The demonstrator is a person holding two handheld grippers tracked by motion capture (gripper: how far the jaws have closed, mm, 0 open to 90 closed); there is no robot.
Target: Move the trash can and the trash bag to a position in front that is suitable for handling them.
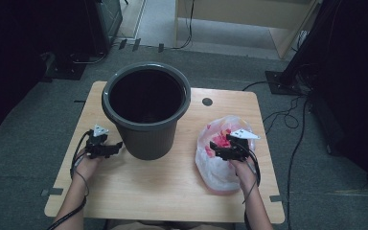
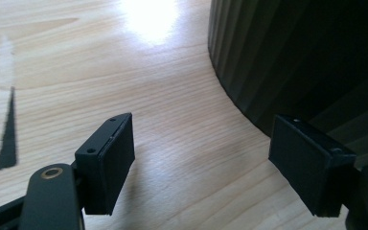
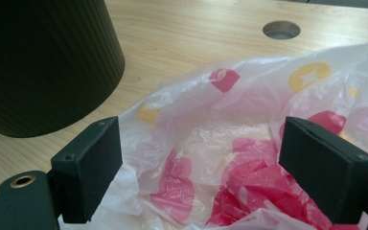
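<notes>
A dark grey ribbed bin [image 1: 146, 108] stands upright at the back middle of the wooden table [image 1: 172, 177]. A crumpled white plastic bag [image 1: 220, 153] with red and yellow print lies to its right. My left gripper [image 1: 112, 148] is open beside the bin's lower left wall, its jaws apart over bare wood, the bin [image 2: 306, 62] just right of them. My right gripper [image 1: 220, 146] hovers open over the bag [image 3: 230, 158], with the jaws spread above its loose folds. The bin's side [image 3: 43, 62] fills the upper left of the right gripper view.
A round cable hole [image 1: 207, 101] sits in the table behind the bag. Cables trail over the grey floor to the right, near a dark stand [image 1: 287, 76]. A strip of dark tape [image 2: 7, 134] lies on the wood left of my left gripper.
</notes>
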